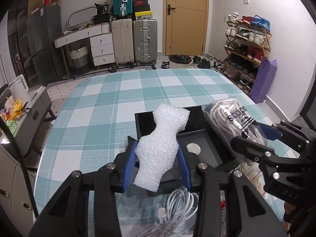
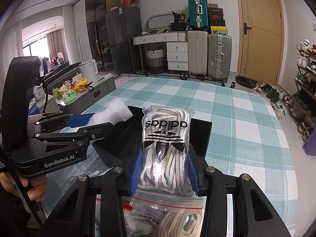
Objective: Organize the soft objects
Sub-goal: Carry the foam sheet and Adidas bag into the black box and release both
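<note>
My left hand-held gripper (image 1: 158, 159) is squeezed on a white foam piece (image 1: 161, 140). It looks very light and squashy, so I hold it by its thin middle, gently. My right hand-held gripper (image 2: 165, 165) is clamped on a clear bag of shoelaces (image 2: 165, 144). The bag looks slippery and floppy, so gripping its fat middle seems best. Both hang over the black tray (image 1: 209, 148), foam at ten o'clock, bag at two, on the checked worktop (image 1: 94, 106).

White cable (image 1: 173, 211) and zip bag (image 2: 167, 207) run under the grippers, partly hidden
</note>
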Action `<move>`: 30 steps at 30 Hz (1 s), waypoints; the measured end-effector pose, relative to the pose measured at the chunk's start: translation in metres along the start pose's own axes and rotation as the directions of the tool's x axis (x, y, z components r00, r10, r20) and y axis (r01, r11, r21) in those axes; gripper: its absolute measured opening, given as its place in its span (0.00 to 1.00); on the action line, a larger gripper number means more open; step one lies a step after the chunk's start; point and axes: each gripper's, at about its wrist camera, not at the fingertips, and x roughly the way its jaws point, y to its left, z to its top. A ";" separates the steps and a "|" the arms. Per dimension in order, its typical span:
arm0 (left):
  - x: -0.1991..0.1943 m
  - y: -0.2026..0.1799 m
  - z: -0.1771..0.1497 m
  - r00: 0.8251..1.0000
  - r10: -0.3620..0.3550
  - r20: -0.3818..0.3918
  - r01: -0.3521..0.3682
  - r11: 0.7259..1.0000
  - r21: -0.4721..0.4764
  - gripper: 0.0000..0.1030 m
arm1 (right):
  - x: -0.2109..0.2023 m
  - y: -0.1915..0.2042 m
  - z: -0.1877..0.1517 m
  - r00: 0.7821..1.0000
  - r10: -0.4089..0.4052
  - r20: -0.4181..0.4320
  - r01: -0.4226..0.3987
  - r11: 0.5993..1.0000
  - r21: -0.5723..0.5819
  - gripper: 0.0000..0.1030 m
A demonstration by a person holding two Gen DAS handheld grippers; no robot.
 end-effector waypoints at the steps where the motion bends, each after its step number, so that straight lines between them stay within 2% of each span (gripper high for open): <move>1: 0.003 0.000 0.001 1.000 -0.006 -0.004 0.006 1.000 -0.005 0.38 | 0.003 0.000 0.001 1.000 0.002 -0.005 -0.002 1.000 0.000 0.40; 19: 0.036 -0.002 0.006 0.998 -0.050 -0.046 0.049 0.999 -0.017 0.38 | 0.048 -0.007 0.011 0.997 -0.023 -0.075 0.020 0.999 -0.039 0.40; 30: 0.039 -0.009 0.003 0.999 -0.039 -0.038 0.040 0.998 0.039 0.39 | 0.057 -0.009 0.008 0.996 -0.029 -0.086 0.023 0.998 -0.062 0.42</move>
